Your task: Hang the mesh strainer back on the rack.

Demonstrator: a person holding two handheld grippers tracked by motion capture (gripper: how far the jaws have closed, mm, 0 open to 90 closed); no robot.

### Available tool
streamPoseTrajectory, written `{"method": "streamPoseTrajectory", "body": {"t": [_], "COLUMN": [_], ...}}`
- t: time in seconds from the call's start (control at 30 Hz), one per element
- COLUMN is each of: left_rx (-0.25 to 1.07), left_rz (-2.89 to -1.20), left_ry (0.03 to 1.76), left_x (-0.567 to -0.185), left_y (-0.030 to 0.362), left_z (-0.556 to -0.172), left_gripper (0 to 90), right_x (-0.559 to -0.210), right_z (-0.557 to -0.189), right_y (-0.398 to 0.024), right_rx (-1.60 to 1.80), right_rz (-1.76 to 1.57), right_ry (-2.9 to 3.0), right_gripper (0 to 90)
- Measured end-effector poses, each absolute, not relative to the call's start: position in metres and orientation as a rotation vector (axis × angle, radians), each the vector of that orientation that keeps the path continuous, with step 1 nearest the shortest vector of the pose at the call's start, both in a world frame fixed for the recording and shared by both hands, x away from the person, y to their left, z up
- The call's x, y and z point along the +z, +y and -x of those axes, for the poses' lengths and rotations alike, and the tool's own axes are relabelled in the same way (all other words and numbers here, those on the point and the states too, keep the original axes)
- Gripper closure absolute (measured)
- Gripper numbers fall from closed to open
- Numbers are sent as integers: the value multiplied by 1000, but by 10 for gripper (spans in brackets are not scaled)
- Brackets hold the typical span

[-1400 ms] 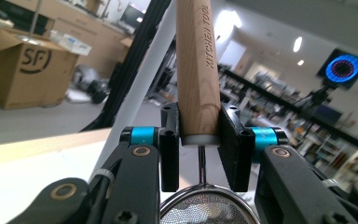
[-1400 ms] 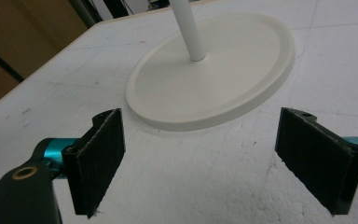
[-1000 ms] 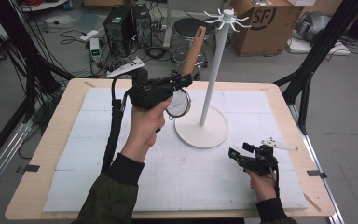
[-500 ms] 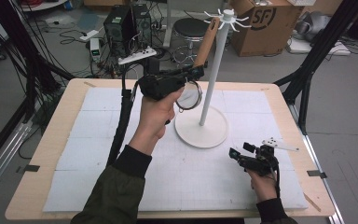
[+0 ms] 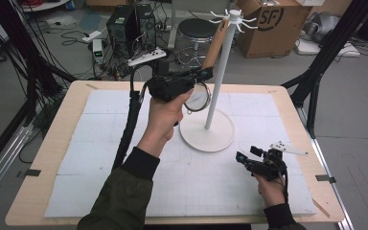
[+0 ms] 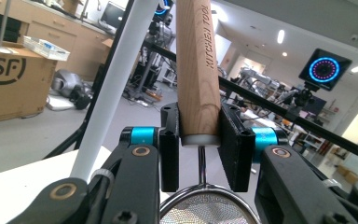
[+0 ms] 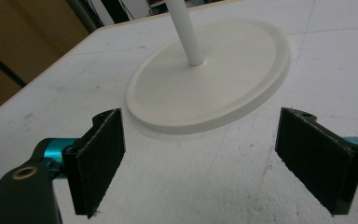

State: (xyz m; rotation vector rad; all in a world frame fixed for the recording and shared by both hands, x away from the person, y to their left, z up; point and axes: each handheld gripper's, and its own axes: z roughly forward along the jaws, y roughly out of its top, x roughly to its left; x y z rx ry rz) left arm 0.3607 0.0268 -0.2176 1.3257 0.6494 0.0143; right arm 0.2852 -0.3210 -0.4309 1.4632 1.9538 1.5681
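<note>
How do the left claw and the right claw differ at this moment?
The left claw is shut on the strainer's wooden handle; the right claw is open and holds nothing. The left claw is raised beside the white stand's pole; the right claw sits low over the white mat. Both have black pads.

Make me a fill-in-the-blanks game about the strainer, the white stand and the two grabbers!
1. The left gripper is shut on the strainer's ______ handle.
2. The right gripper's jaws are wide ______.
3. The stand's pole rises from a round ______ base.
4. The box behind the table carries the letters ______.

Missing words: wooden; open; white; SF
</note>
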Motion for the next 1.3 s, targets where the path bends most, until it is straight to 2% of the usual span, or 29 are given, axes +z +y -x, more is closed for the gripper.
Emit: {"method": "streamPoseTrajectory", "body": {"t": [1.3], "left_rx": [-95], "left_rz": [-1297], "left_ry": [617], "left_x": [-239], "left_y": [25], "left_z": [-393], "left_gripper": [707], "right_x": [-432], "right_z": [-286], "right_y": [-321], "right_rx": [1566], "right_rz": [-1468], "right_ry": [1956], "right_gripper": [148]}}
